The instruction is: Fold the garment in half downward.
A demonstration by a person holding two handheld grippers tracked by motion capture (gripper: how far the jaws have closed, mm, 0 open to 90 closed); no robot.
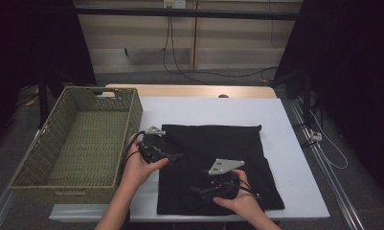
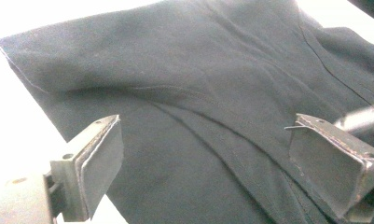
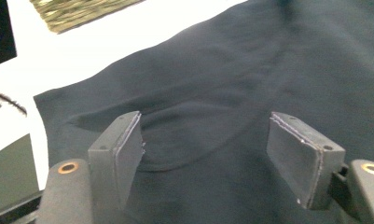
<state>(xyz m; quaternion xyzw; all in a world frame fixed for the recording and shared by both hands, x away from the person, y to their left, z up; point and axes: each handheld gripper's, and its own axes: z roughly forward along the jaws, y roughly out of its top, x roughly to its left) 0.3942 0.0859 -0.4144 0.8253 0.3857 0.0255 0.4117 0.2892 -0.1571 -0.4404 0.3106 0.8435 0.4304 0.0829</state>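
— Cloth position?
— Black cloth (image 1: 218, 163) lies flat on the tabletop (image 1: 285, 124), toward the near edge, its left hem near the basket (image 1: 79, 143) at the tabletop's left edge.
— Left tongs (image 2: 201, 163)?
— Jaws wide, above the cloth's left hem, nothing gripped.
— Right tongs (image 3: 205, 154)?
— Jaws apart over creased cloth near the near edge, nothing held.
— Labels, writing?
— None legible on cloth, basket or tongs.
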